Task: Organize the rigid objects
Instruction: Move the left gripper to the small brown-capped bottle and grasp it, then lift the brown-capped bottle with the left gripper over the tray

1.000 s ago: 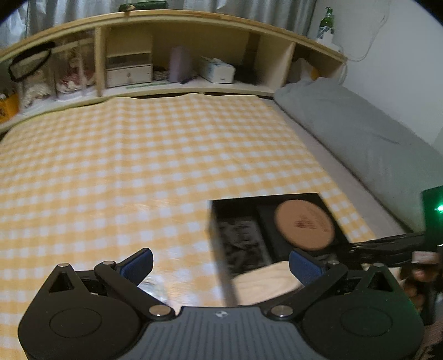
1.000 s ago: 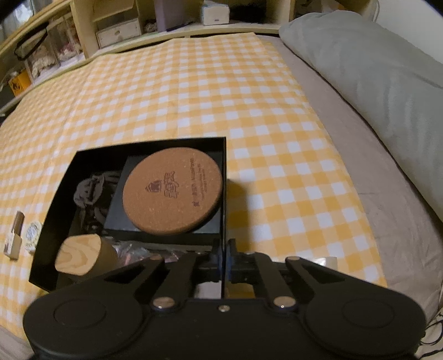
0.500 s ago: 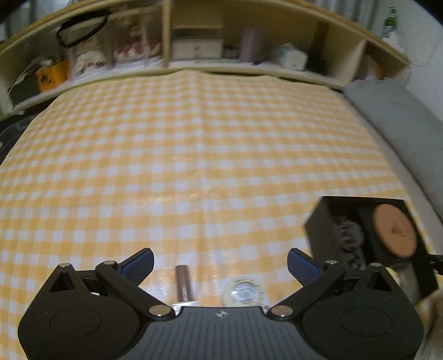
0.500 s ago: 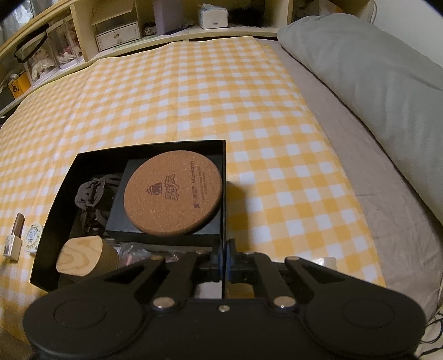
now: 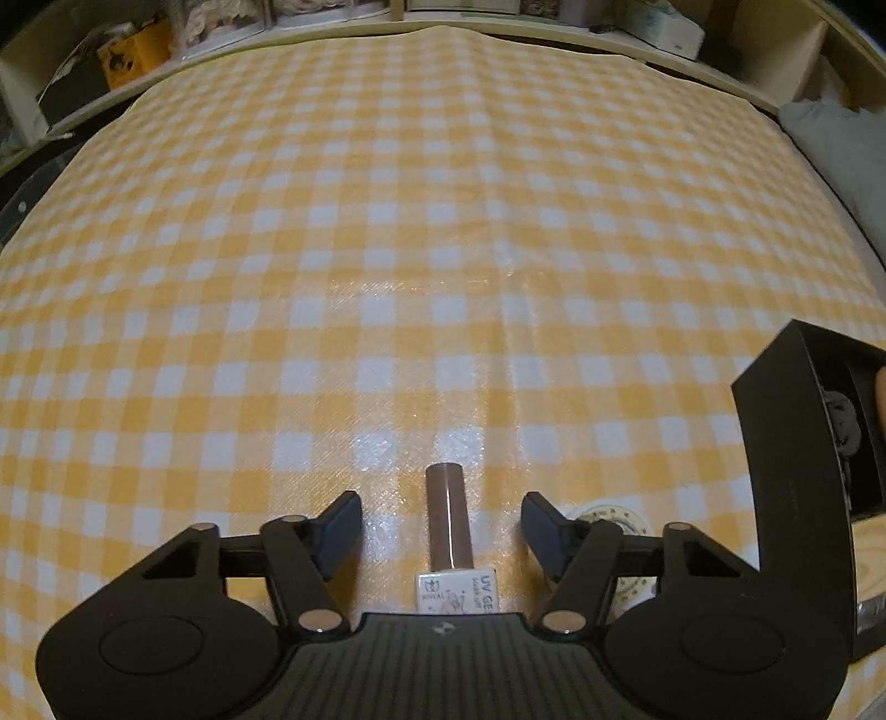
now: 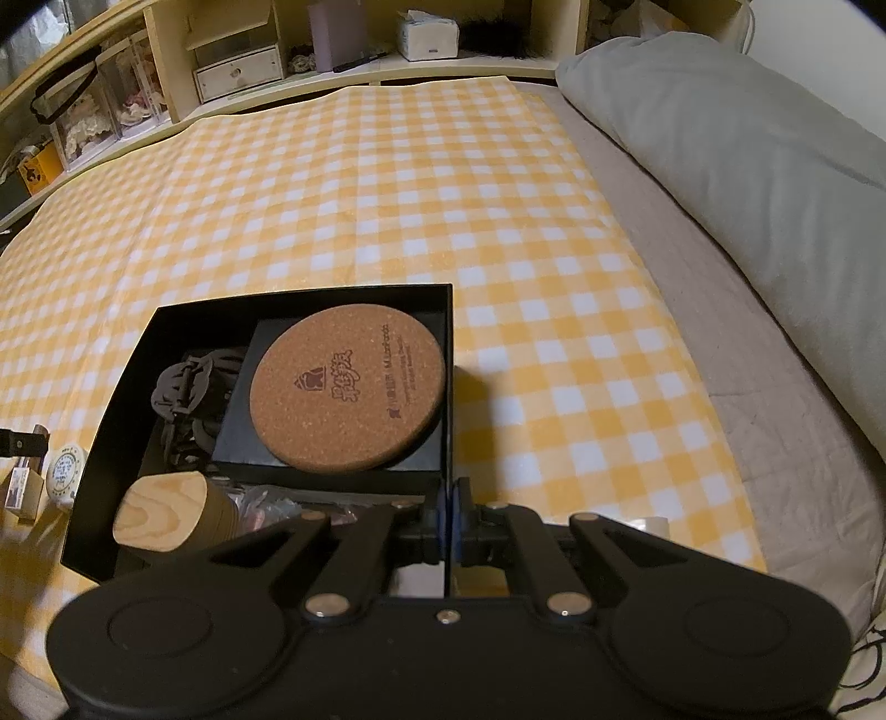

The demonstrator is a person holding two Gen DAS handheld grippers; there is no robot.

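- Right now I count two tools: my left tool (image 5: 441,518) sits at the bottom centre of the left wrist view with its two pads spread wide, holding nothing.
- Between those pads lies one nail gel bottle (image 5: 449,525), brown cap pointing up the frame, white label toward the camera; neither pad touches it.
- Just right of the bottle, partly behind the right pad, is one small round white tin (image 5: 612,518) flat on the yellow checked cloth (image 5: 387,249).
- At the right edge of that view stands one black box (image 5: 792,471), only its near wall and a sliver of the inside showing.
- In the right wrist view, my right tool (image 6: 447,523) at lower centre is pinched fully together on the thin right wall of the box (image 6: 448,387), near its near corner.
- Inside the box I count one round cork coaster (image 6: 348,390) lying on one flat black case (image 6: 243,437), one dark hair claw clip (image 6: 191,387) to their left, and one wooden-topped lid or jar (image 6: 160,512) in the lower left corner, tilted on its side.
- Something crinkly and shiny lies beside the wooden piece; I cannot tell what it is.
- One grey pillow (image 6: 747,166) fills the upper right, on the bed beside the cloth.
- One open wooden shelf (image 6: 232,50) runs along the top of the frame.
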